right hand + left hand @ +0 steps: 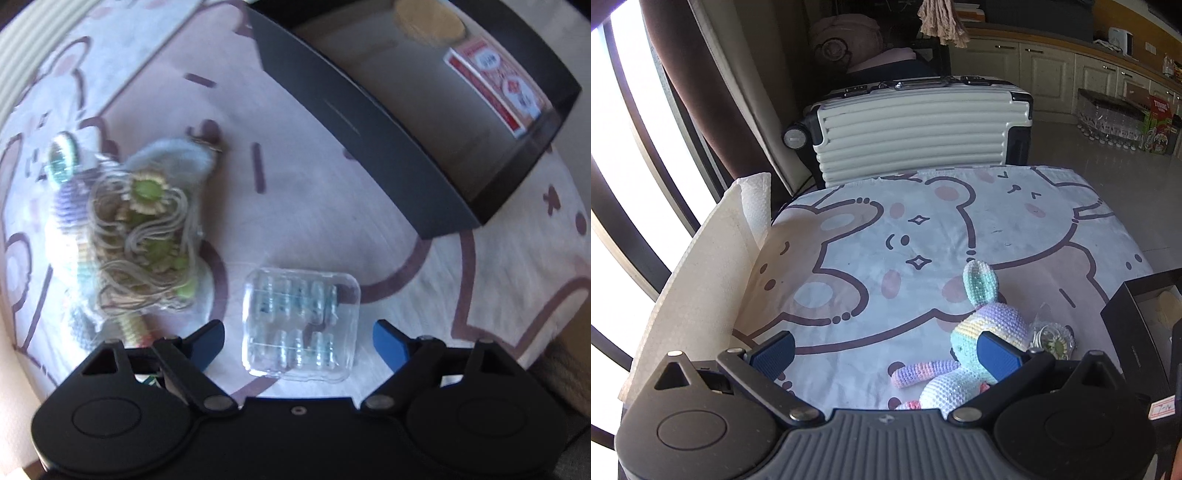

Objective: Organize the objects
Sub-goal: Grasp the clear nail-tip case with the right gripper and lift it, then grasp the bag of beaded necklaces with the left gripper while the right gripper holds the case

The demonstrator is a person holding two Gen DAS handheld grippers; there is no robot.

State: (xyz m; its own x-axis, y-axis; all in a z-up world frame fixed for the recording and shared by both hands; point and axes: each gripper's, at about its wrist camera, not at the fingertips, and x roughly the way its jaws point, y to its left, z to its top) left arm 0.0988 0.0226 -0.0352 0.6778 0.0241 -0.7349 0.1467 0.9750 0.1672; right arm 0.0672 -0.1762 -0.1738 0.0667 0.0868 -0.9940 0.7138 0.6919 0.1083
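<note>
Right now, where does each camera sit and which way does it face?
Left wrist: on the left tool, looking across the bear-print cloth toward a white suitcase; both blue pads show, open, with the crochet bunny by the right pad.
Right wrist: on the right tool, looking steeply down; its open pads flank a clear plastic case, with the black box beyond.
Shared: the cloth, bunny, black box and the flower-patterned pouch.
</note>
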